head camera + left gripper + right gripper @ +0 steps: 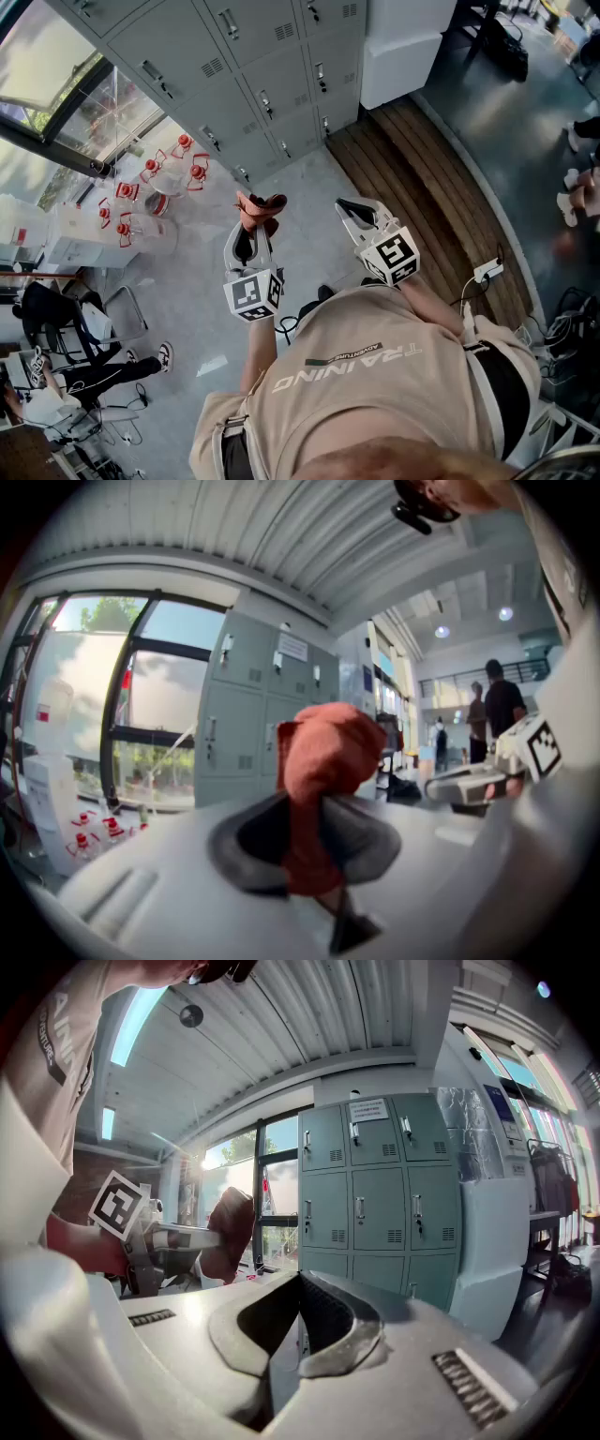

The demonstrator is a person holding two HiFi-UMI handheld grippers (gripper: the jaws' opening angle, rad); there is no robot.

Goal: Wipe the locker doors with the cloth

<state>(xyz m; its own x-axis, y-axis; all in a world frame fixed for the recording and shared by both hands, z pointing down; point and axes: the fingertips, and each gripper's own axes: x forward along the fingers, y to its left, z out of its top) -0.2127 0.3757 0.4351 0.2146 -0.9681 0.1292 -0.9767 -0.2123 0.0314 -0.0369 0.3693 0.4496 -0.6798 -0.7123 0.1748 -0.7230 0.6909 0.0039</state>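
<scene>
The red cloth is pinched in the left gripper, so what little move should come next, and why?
Probably carry the left gripper forward until the cloth touches the lockers. Its jaws are shut on the cloth, but the lockers stand ahead of it with a gap between, so wiping cannot start yet. The right gripper holds nothing.

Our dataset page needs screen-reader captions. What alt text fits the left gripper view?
The left claw is shut on a bunched red cloth, which sticks up between its jaws. Behind stand grey lockers with a large window to their left; the right claw shows at the right edge, with people far off behind it.
</scene>
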